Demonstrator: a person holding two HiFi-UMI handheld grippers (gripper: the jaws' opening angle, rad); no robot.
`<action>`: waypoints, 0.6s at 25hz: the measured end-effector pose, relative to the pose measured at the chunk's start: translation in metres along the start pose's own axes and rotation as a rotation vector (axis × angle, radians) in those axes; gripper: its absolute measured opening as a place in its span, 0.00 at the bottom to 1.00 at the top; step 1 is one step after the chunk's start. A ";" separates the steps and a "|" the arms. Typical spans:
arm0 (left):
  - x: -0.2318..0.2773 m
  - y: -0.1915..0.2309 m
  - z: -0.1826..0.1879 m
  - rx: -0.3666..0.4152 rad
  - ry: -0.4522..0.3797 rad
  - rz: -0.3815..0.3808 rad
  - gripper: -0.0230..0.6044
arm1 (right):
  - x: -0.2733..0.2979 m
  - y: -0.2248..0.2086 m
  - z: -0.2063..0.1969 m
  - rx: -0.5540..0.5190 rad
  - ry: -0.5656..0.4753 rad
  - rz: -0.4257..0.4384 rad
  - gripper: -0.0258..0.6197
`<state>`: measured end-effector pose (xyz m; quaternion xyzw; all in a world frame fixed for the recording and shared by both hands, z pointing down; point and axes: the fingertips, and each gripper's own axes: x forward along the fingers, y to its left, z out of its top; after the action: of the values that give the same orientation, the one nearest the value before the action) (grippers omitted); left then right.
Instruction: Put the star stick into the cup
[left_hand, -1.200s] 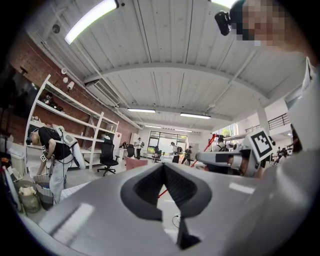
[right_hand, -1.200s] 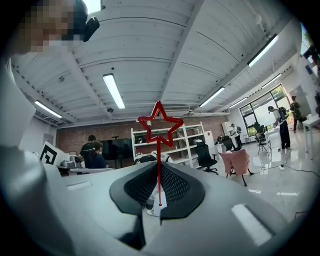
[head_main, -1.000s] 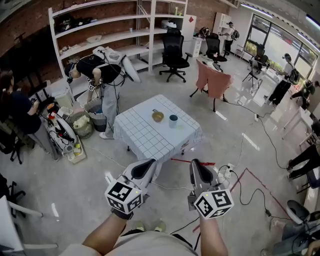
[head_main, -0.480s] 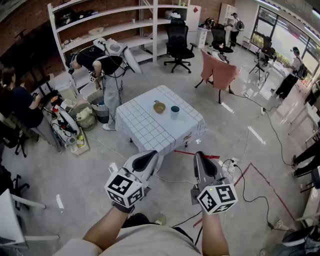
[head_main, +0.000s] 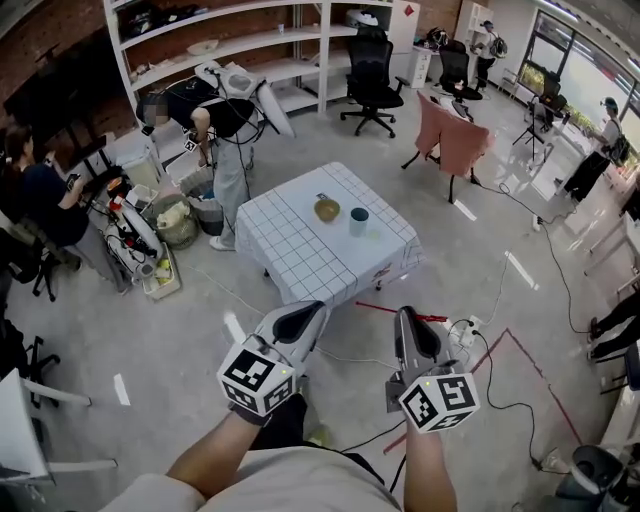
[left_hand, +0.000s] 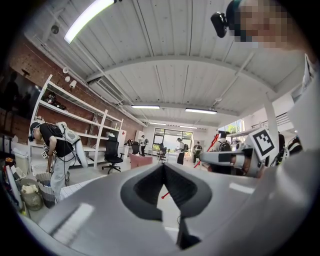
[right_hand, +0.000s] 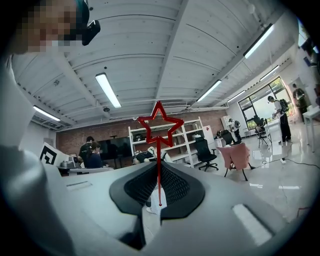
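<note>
The floor is grey, smooth concrete in a big workroom with a brick wall and a white shelving unit at the far side. In the middle stands one low table under a white cloth with a grid pattern. On it I count one dark cup and, just beside it, one yellowish bowl, and I see no other thing on it. Behind the table are two black office chairs and one pink chair. One person bends over near the shelves, and another sits at the left wall. There are two grippers, both held low and well apart from the table. The left gripper is clenched, its jaws meeting with nothing between them. The right gripper grasps the one red star stick by its lower end. The stick rises from between the jaws with the outlined star at its top, far from the cup.
</note>
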<state>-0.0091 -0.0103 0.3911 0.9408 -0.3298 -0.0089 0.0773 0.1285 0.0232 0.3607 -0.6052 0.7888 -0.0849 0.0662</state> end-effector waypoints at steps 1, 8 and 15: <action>0.005 0.003 -0.002 -0.003 0.001 -0.003 0.04 | 0.004 -0.003 -0.001 -0.001 0.003 -0.004 0.09; 0.046 0.011 -0.016 -0.018 -0.013 -0.018 0.04 | 0.021 -0.041 -0.014 -0.002 0.013 -0.027 0.09; 0.098 0.050 -0.029 -0.021 -0.009 -0.036 0.04 | 0.063 -0.081 -0.032 0.001 0.034 -0.065 0.09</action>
<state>0.0383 -0.1060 0.4308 0.9457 -0.3131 -0.0180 0.0853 0.1818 -0.0566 0.4095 -0.6289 0.7697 -0.0978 0.0502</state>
